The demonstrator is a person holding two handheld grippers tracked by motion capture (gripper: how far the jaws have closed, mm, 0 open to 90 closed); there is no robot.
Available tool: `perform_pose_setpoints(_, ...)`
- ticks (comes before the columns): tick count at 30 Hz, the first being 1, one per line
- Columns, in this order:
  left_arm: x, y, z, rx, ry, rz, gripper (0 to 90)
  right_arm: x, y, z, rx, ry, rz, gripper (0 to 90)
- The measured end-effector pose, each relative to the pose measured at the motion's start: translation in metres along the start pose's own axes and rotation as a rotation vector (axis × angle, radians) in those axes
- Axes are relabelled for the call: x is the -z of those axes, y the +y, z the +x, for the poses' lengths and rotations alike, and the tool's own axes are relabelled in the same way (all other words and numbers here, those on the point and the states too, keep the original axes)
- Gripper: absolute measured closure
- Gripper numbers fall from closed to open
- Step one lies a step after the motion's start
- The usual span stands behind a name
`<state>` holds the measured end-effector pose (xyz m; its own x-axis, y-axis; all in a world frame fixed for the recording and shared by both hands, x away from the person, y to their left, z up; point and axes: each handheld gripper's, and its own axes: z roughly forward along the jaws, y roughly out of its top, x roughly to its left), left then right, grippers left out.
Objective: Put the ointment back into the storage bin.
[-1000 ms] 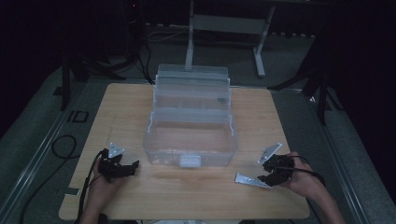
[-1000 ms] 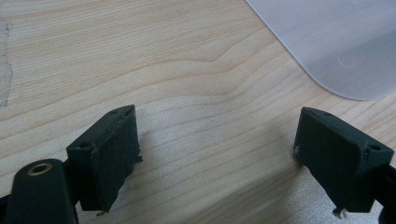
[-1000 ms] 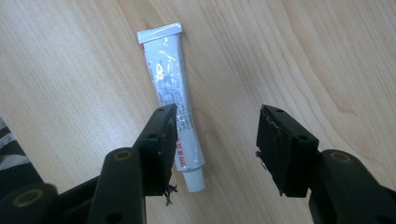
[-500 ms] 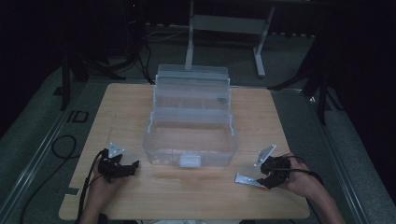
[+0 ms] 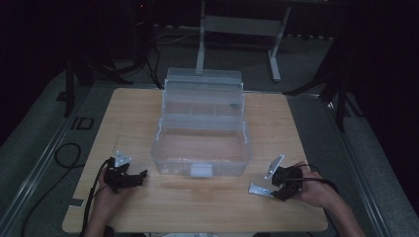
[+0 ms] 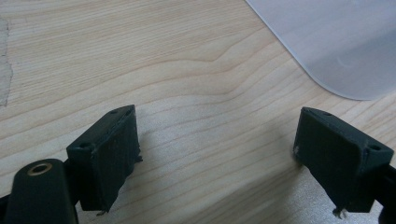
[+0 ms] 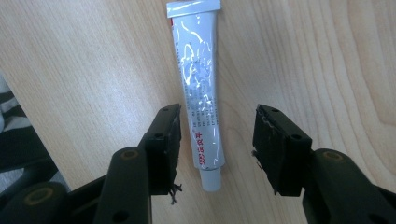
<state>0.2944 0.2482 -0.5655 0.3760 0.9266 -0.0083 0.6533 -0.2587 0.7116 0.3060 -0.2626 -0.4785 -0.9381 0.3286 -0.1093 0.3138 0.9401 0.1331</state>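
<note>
1. I am in the grasping step: my right tongs (image 7: 215,140) hang over the small silver squeeze tube with a white cap (image 7: 198,93), which lies flat on the pale wooden worktop (image 5: 148,113), well off to the right of the clear plastic storage box with its lid thrown back (image 5: 200,148).

2. In the right gripper view the tube lies between the two black pads (image 7: 164,144), nearer the left one, its cap end towards me and its crimped end pointing away. The jaws have just been closing in on it, but a strip of bare wood shows on each side, so the pads do not press on it yet (half open, I would call them).

3. In the high view the same tongs (image 5: 269,180) sit low at the worktop's near right corner, with the tube (image 5: 260,189) just in front of my right hand (image 5: 316,190).

4. My left tongs (image 6: 219,149) rest wide apart over bare wood, holding nothing; a rounded corner of the box (image 6: 345,42) shows up ahead. In the high view they (image 5: 137,178) lie near the box's left front corner.

5. Next, I judge, the right jaws must close across the tube's lower body. The tube sits off-centre, so a small shift sideways first would let both pads meet it together and keep it from skidding.

6. After that comes a lift and a carry to the open box, probably into its deep front bin (the rear tray compartments are too dim for me to read).
</note>
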Motion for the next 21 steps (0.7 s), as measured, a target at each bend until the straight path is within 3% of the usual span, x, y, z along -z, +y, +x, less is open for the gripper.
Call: perform_pose_setpoints(21,0.000,0.000,0.000,0.000,0.000,0.000,14.6,-0.012,0.004,0.005,0.036,0.032,0.078,56.3)
